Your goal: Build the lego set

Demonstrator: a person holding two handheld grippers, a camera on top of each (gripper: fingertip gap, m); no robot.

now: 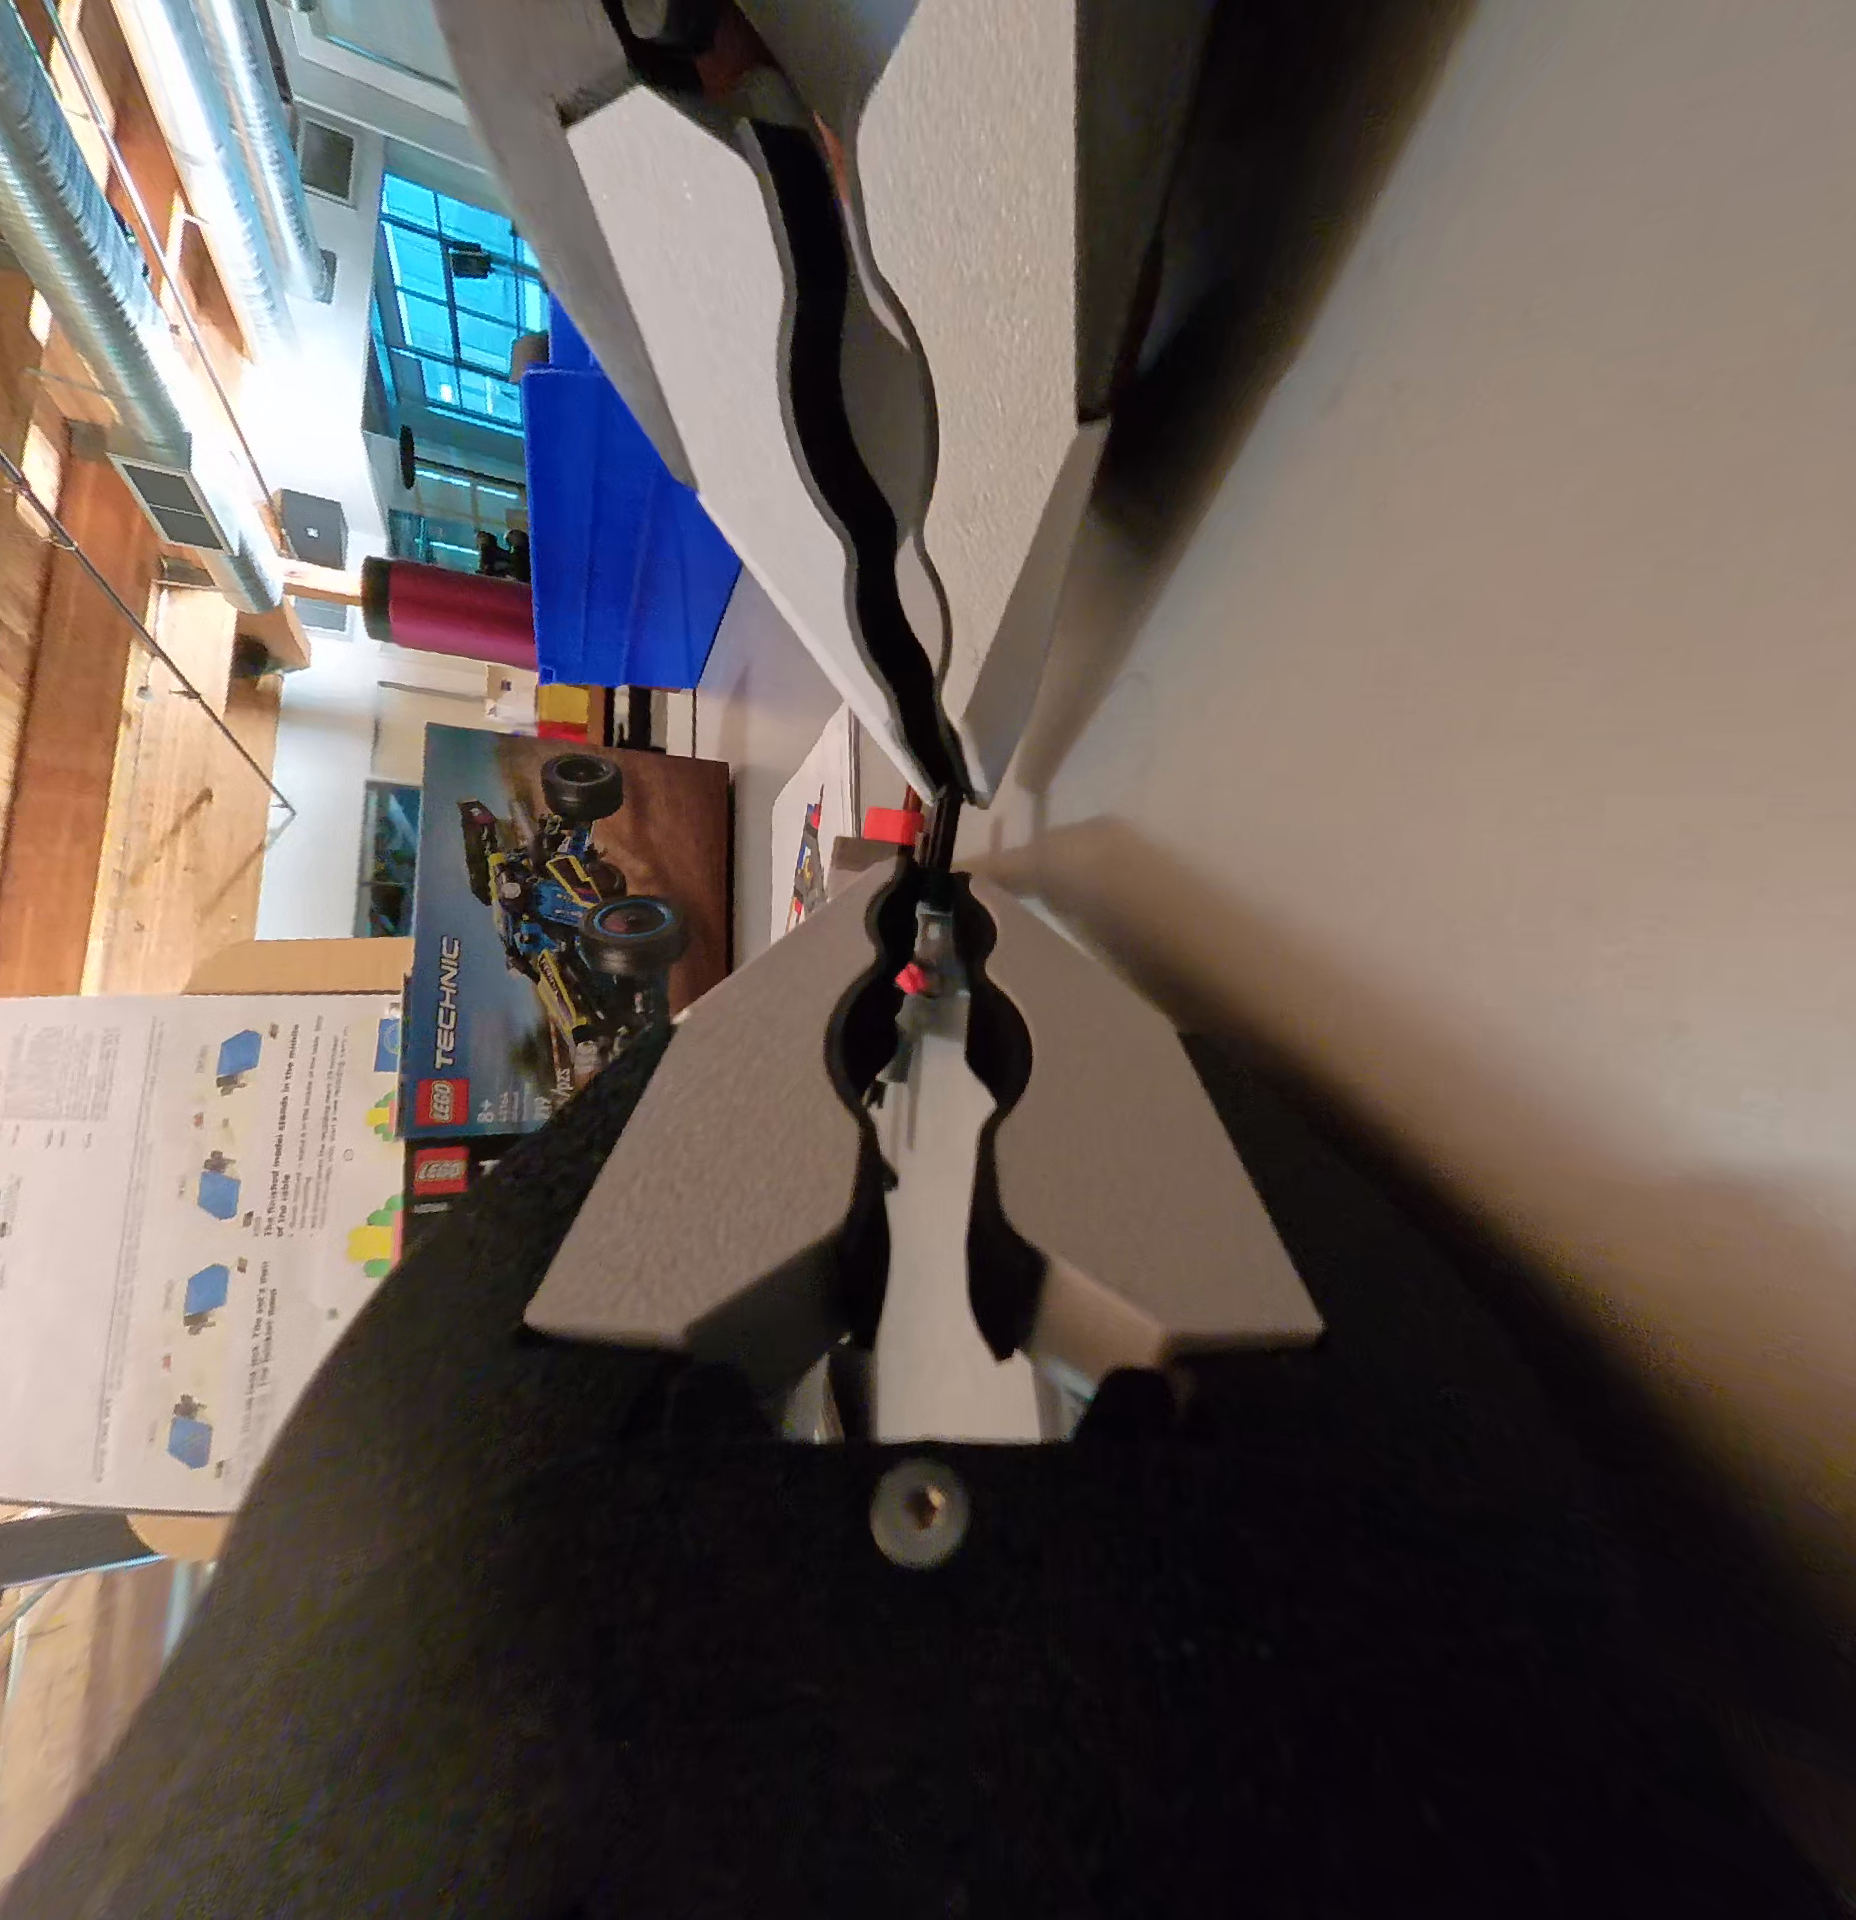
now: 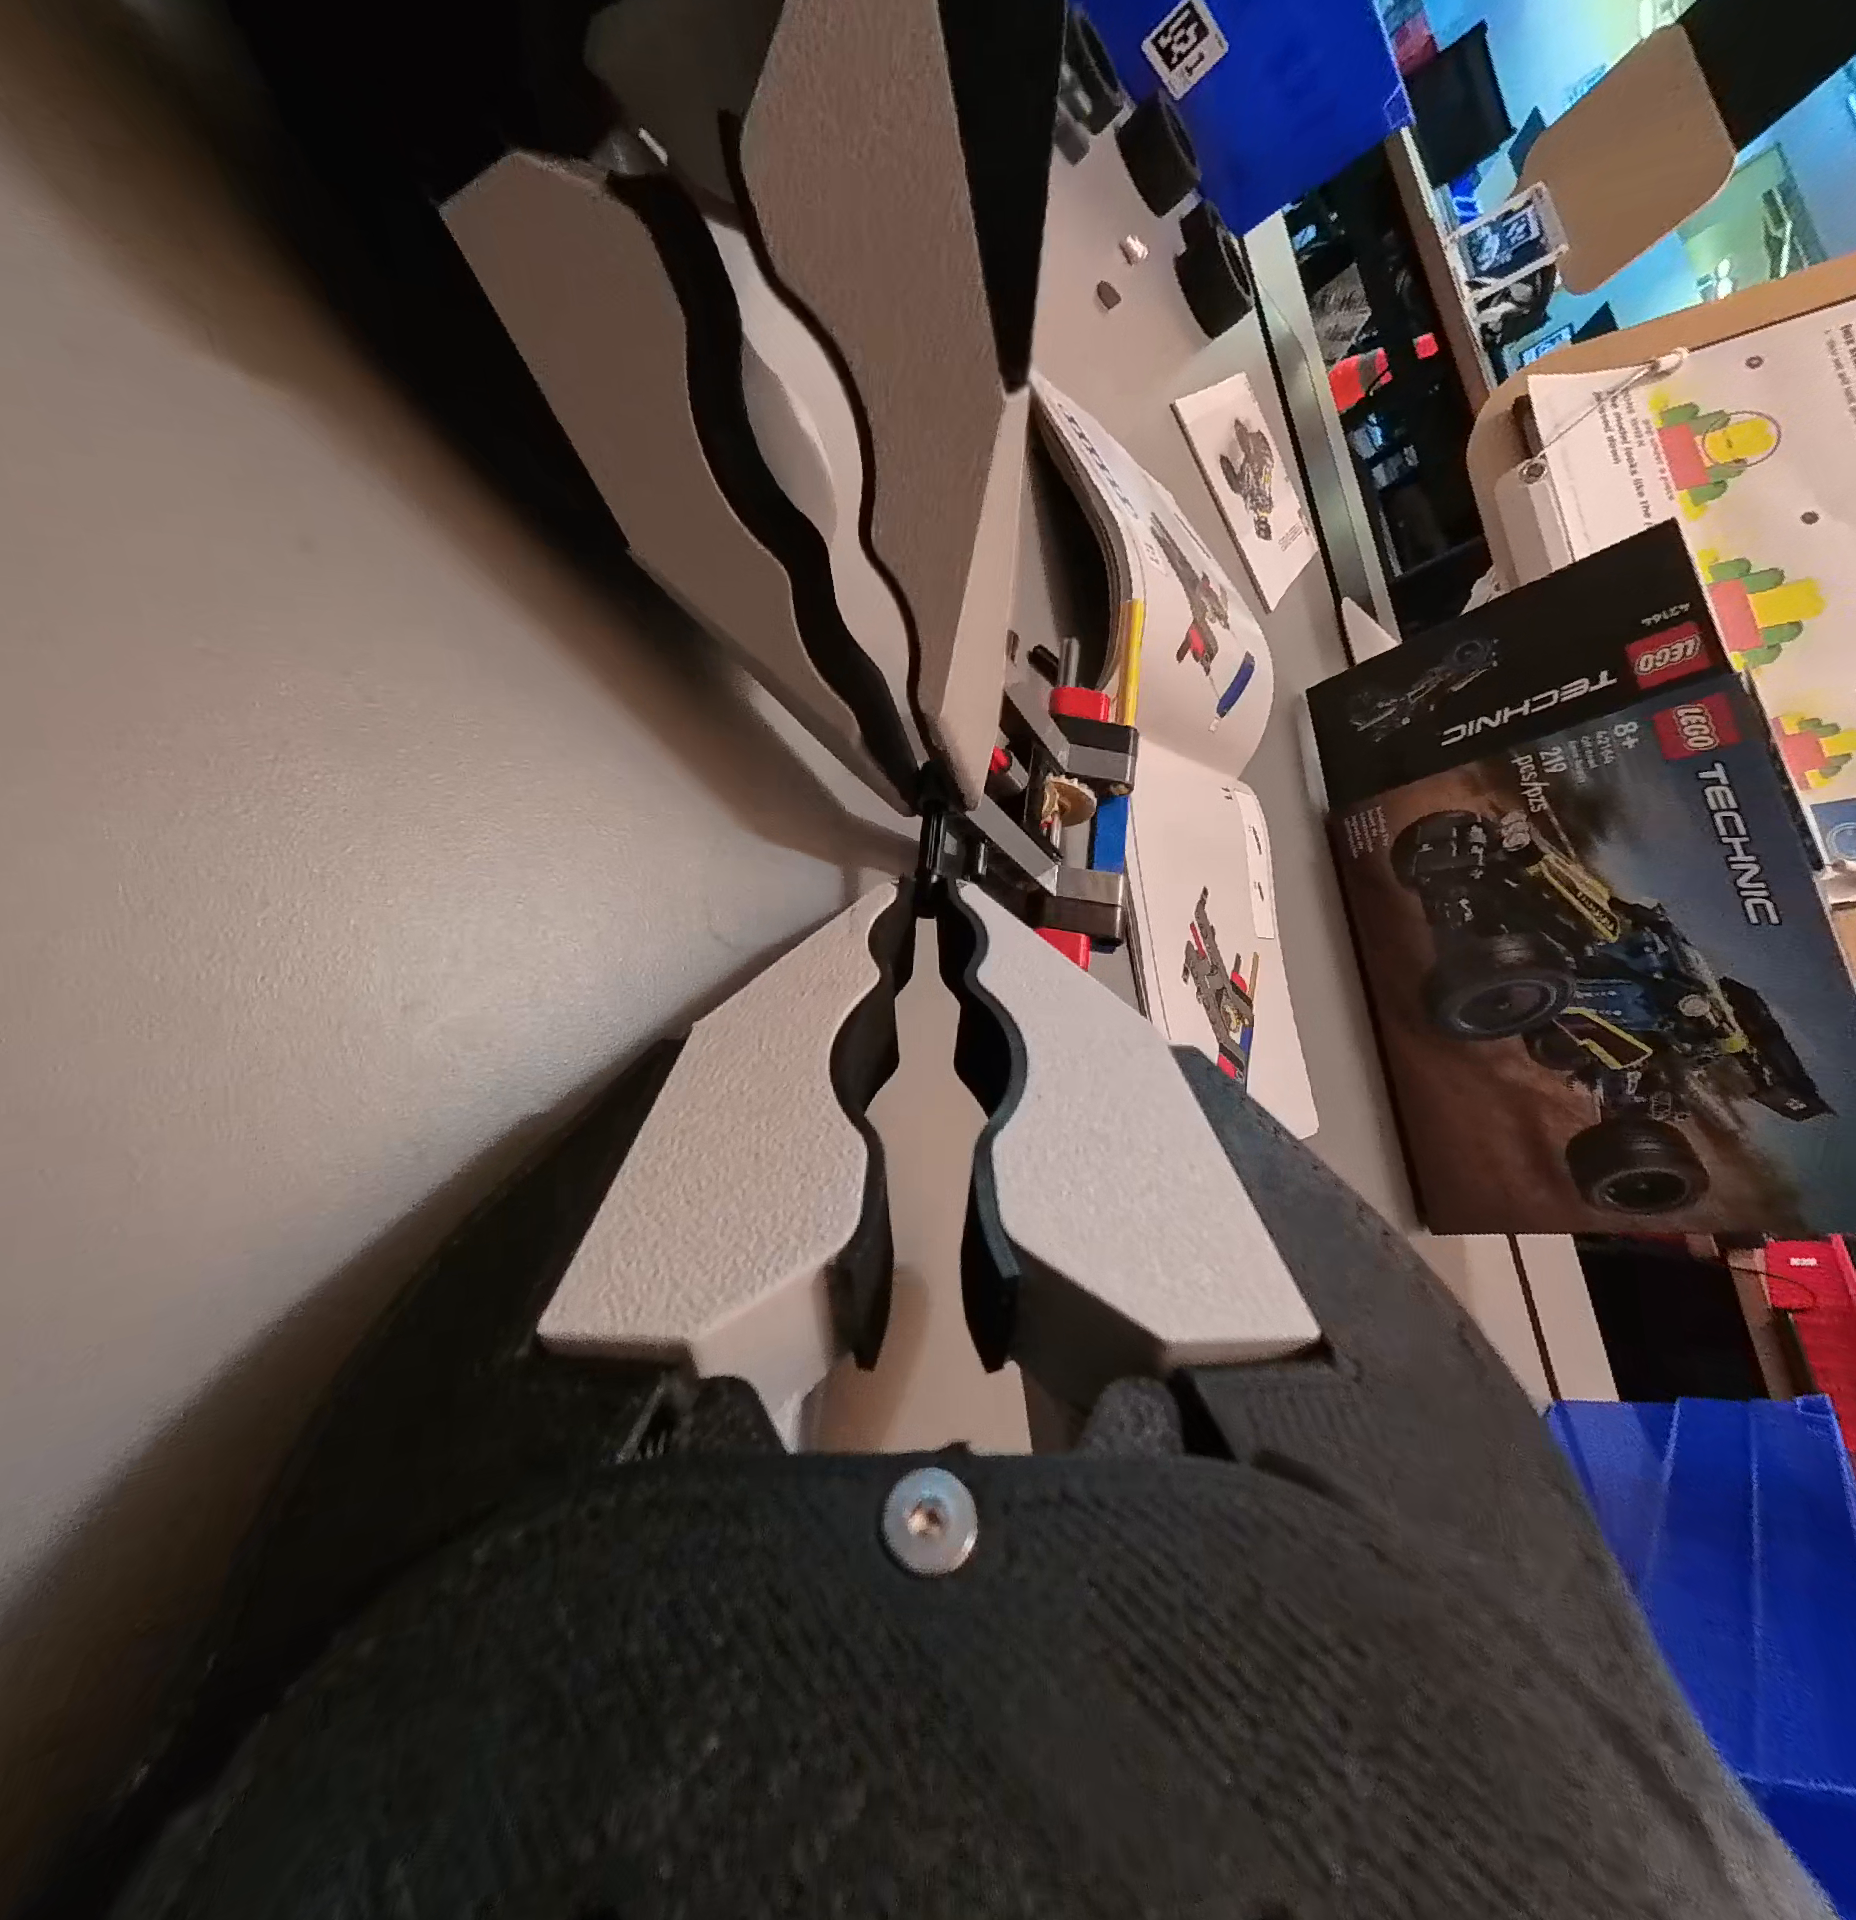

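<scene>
While pinched shut tip-to-tip with the left gripper, right gripper fingers clamp a small black pin. Left fingers grip the grey-red chassis, probably steadying it for pin insertion. Instruction booklet open on bench for reference.

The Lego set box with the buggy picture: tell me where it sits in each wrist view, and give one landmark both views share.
Left wrist view: the Lego set box stands left of centre, turned sideways, left of the gripper fingers.
Right wrist view: the same box fills the right side at mid height, beside the open instruction booklet.
Shared landmark: the blue bin, above the box in the left view, at the lower right in the right view.
</scene>
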